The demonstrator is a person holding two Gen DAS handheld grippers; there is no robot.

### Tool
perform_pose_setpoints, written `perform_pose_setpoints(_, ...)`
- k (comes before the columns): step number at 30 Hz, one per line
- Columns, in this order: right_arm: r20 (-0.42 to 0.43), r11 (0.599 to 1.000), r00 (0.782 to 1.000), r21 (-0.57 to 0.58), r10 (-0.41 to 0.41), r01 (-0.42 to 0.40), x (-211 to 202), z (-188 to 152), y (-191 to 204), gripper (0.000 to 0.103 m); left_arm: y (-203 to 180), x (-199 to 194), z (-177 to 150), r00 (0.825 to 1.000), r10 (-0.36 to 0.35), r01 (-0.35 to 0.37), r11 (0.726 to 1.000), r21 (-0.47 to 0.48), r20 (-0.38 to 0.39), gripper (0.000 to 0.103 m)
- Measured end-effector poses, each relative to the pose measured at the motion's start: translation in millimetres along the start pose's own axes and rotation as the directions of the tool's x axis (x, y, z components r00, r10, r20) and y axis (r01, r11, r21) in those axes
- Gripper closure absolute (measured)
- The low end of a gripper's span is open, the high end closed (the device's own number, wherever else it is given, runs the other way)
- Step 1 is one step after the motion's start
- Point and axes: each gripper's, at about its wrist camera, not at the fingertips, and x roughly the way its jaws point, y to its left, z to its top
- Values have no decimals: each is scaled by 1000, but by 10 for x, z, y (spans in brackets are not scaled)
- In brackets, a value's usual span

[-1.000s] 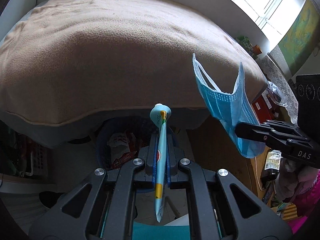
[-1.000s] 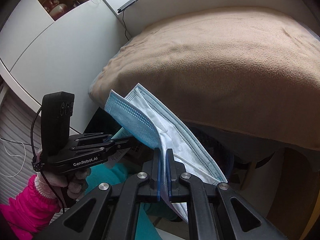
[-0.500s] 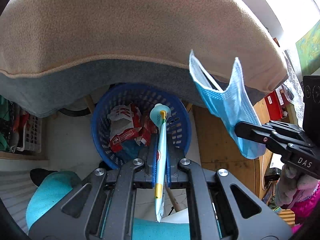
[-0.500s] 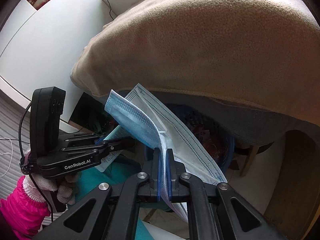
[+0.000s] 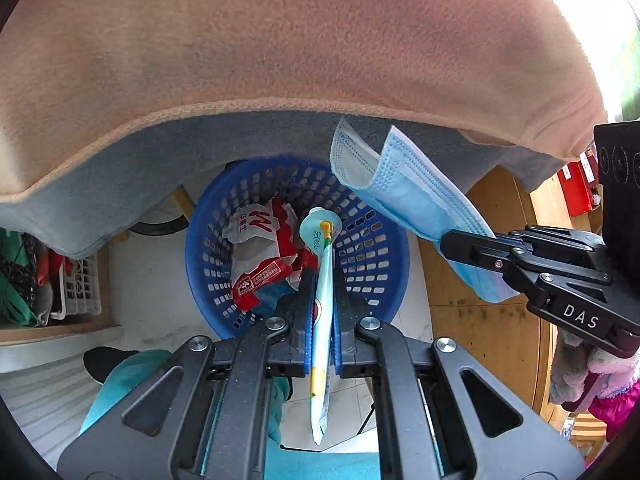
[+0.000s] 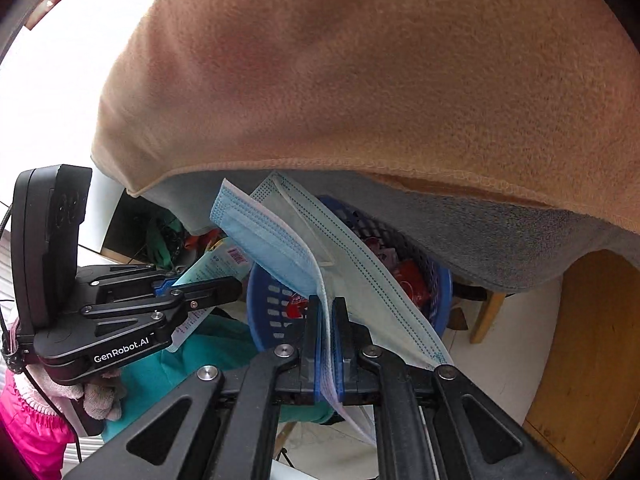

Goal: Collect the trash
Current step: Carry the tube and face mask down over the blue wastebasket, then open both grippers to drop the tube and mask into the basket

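Hovering over the blue basket [image 5: 297, 216] at twelve o'clock, your left gripper [image 5: 322, 280] clamps a light, probably slippery wrapper [image 5: 322, 300] mid-length, while your right gripper [image 6: 329, 322] pinches the soft, floppy face mask [image 6: 280, 240] by its fold.

A bed is covered by a tan blanket [image 5: 280, 48] over a grey layer [image 5: 168, 160]. A pale tiled floor [image 6: 500, 368] and a wooden panel [image 6: 592, 352] are seen beneath it, with white cabinet fronts [image 6: 60, 92] brightly lit alongside.
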Motion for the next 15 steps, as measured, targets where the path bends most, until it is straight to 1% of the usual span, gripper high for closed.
perform_pose_setpoints(7,4,998,999,-36,-47,47,101,20,37,99,24,192,120,1000,17,-17,1000,-12,-24,98)
perform_pose_setpoints(8,6,998,999,-41,-52,52,114,21,44,96,28,217,130,999,18,-19,1000,-17,-27,98)
perform_pose_setpoints(10,8,997,998,-48,-63,63,142,26,79,94,48,255,147,999,20,-20,999,-25,-29,98)
perform_pose_setpoints(11,8,997,998,-47,-65,66,150,26,87,90,54,267,154,999,18,-19,999,-29,-30,98)
perform_pose_setpoints(12,8,997,998,-45,-69,69,161,27,85,82,63,275,158,999,17,-18,999,-30,-32,98)
perform_pose_setpoints(14,15,996,997,-40,-75,76,172,24,83,71,75,291,169,999,25,-26,999,-35,-33,98)
perform_pose_setpoints(15,16,996,997,-43,-78,79,198,10,95,71,79,291,175,999,28,-29,999,-39,-34,98)
